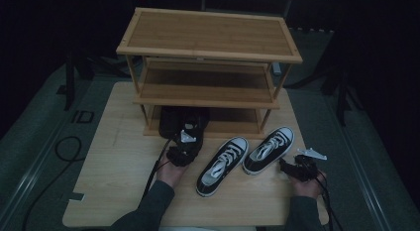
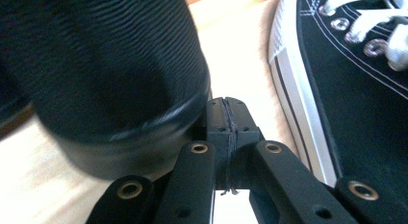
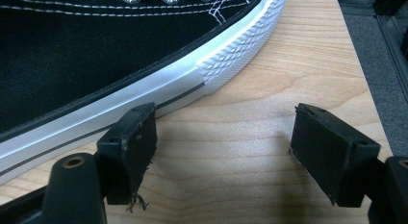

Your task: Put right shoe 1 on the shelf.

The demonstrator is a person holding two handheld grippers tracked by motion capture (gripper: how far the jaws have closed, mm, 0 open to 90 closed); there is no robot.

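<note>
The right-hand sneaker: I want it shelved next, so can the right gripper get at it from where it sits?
Probably yes. The right gripper stands open beside the sneaker, its heel end close to one jaw, with bare table between the jaws and nothing in the way.

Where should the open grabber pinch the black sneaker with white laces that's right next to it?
Probably the heel collar of the right-hand black canvas sneaker with white laces. Its heel points toward the person and the open right gripper, so come from that near side. The thin fabric collar fits between the jaws; the white rubber sole looks too wide.
</note>
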